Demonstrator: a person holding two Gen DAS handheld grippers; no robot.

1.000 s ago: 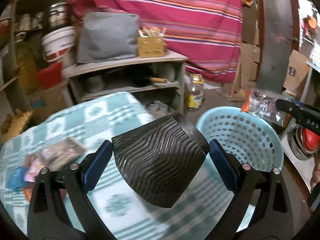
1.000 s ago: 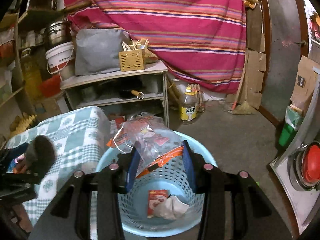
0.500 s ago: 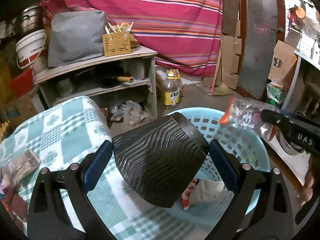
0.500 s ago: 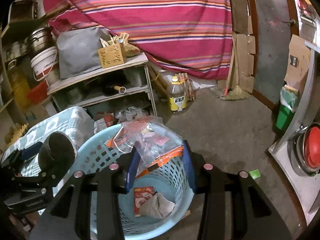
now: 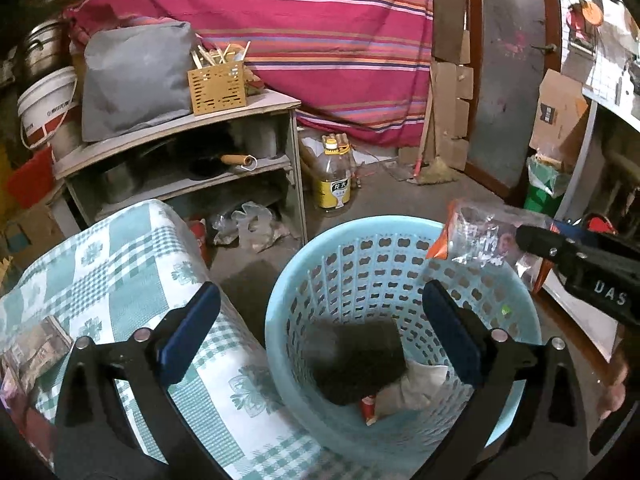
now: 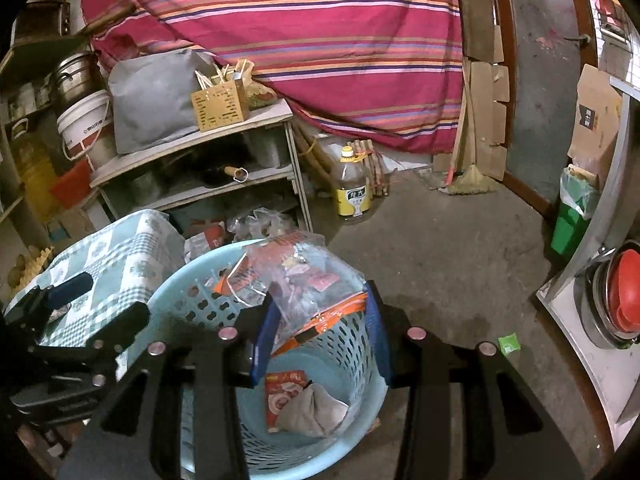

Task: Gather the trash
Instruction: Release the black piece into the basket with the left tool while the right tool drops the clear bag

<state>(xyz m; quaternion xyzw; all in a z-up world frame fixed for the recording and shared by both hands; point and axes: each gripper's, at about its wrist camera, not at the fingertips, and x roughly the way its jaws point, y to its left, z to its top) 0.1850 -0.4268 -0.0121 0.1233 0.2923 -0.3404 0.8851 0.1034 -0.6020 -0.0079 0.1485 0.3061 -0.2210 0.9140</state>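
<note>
Striped red cloth [image 5: 304, 28] hanging behind, grey shelf [image 5: 180, 152] with yellow chopstick holder [image 5: 218, 86], oil bottle [image 5: 332, 178] on floor, white bucket [image 5: 46, 108], green-checked tabletop [image 5: 108, 264].

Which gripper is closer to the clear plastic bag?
Right. The right gripper is shut on the clear plastic bag; the left gripper, open, hangs beside it over the basket.

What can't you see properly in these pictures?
- Black cup in the blue basket: blurred in the left wrist view and not visible in the right wrist view.
- Red packet: partly covered by a grey rag; its print is too small to read.
- Clear plastic bag in the right tongs: its contents are a jumble.
- Papers on the checked tablecloth: cut off by the left wrist view's left edge.
</note>
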